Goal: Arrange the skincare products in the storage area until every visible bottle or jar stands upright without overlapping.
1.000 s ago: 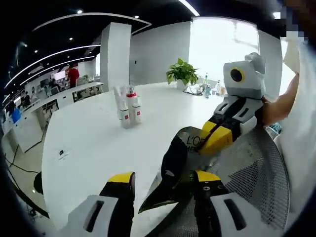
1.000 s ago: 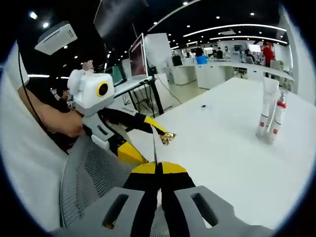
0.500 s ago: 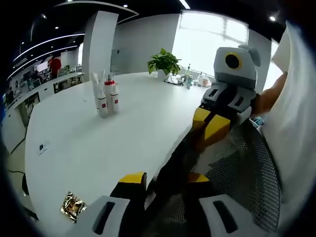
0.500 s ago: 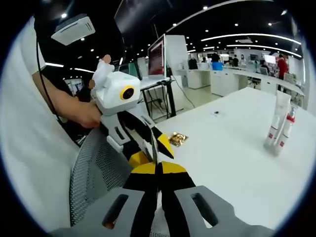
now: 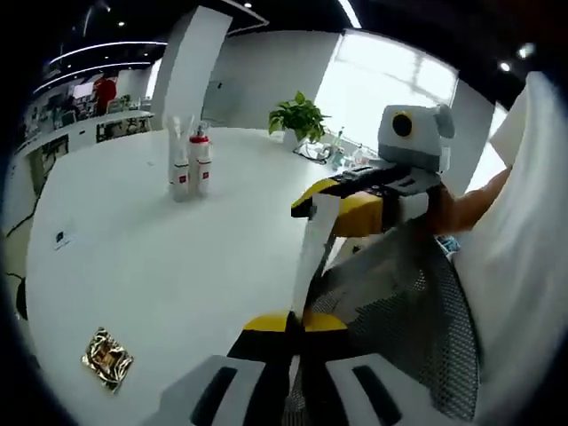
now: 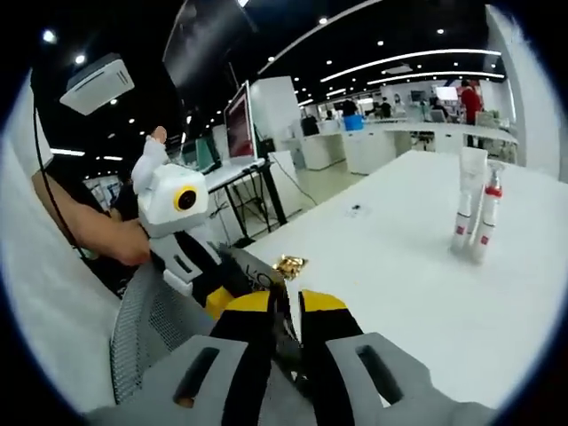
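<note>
L gripper (image 5: pixel 295 321), 6 o'clock in left gripper view, jaws pinched on bottom edge of a flat tube (image 5: pixel 312 241); R gripper (image 5: pixel 330 202) clamps its upper end at 1 o'clock. Prob. held between both over the mesh chair (image 5: pixel 417 328) to turn it upright before placing. In right gripper view, tube (image 6: pixel 263 277) sits in own jaws. Farther, gold wrapper (image 5: pixel 105 358) at 8 on white table (image 5: pixel 160 257). Farthest, standing bottles (image 5: pixel 188 165) at 11, upright, touching.
</note>
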Tool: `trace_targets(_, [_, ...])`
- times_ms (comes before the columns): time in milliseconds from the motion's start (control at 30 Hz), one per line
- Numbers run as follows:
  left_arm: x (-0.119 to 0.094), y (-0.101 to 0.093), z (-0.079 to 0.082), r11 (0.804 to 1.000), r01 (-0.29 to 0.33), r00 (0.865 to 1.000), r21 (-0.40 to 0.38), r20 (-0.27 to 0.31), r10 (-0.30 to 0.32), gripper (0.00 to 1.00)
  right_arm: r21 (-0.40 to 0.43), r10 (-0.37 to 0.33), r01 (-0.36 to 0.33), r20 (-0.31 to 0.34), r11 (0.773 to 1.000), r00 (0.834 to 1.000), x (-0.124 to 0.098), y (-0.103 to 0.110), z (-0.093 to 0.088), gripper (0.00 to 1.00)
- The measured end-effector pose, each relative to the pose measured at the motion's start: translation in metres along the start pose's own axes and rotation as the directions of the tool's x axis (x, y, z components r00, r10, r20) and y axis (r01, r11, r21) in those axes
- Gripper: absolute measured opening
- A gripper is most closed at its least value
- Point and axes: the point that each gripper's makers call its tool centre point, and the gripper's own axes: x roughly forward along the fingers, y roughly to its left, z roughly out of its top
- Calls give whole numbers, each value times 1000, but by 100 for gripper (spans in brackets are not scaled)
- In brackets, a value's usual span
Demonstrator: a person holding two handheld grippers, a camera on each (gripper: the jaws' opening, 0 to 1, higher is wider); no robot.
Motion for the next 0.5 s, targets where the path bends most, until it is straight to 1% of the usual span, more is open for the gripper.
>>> trace_targets(33, [-1, -1, 2, 1000, 10, 1000, -13, 11, -9, 1, 44, -17, 15, 39, 999, 999, -1, -5, 8, 36])
trace_targets(67, [-3, -4, 10, 998, 39, 998, -53, 57, -36, 1, 81, -26, 21, 54, 996, 998, -1, -8, 11, 45])
trace_targets(100, [-5, -4, 15, 996, 55, 995, -75, 86, -48, 1, 111, -41, 33, 72, 993, 997, -2, -13, 14, 49])
trace_targets(133, [-10, -3, 21, 991, 80, 990, -106, 127, -66, 1, 108, -49, 40, 83, 993, 995, -3, -16, 17, 51])
trace_targets(200, [-14, -3, 28, 982, 113, 981, -153, 173, -86, 1, 126, -44, 33, 84, 992, 995, -4, -17, 17, 50])
trace_targets(233, [-17, -4, 36, 974, 143, 971, -176, 215, -104, 1, 156, -21, 9, 80, 988, 997, -3, -12, 16, 50])
trace_targets(267, [-21, -5, 42, 966, 176, 959, -191, 254, -124, 1, 164, -13, 1, 72, 986, 997, -2, -11, 14, 50])
trace_targets(300, [-23, -7, 46, 960, 196, 951, -202, 279, -135, 1, 165, -3, -7, 63, 986, 998, 0, -9, 12, 50])
trace_targets(333, [-25, -8, 49, 954, 212, 943, -210, 300, -143, 1, 175, 7, -14, 38, 984, 999, 2, -6, 7, 49])
trace_targets(367, [-29, -11, 53, 950, 238, 932, -202, 323, -165, 1, 197, 37, -40, 18, 980, 999, 3, -1, 4, 47])
trace_targets(400, [-30, -12, 52, 953, 238, 932, -187, 319, -170, 1, 224, 70, -72, 16, 972, 997, 3, 6, 4, 45])
trace_targets(433, [-31, -17, 54, 948, 259, 925, -184, 329, -189, 1, 217, 84, -86, 20, 972, 996, 3, 9, 4, 41])
trace_targets(467, [-32, -21, 56, 938, 290, 916, -188, 338, -215, 1, 220, 105, -104, 7, 970, 994, 2, 13, 2, 35])
trace_targets(500, [-33, -24, 57, 933, 306, 911, -190, 343, -229, 1, 223, 111, -109, 4, 969, 994, 1, 14, 2, 31])
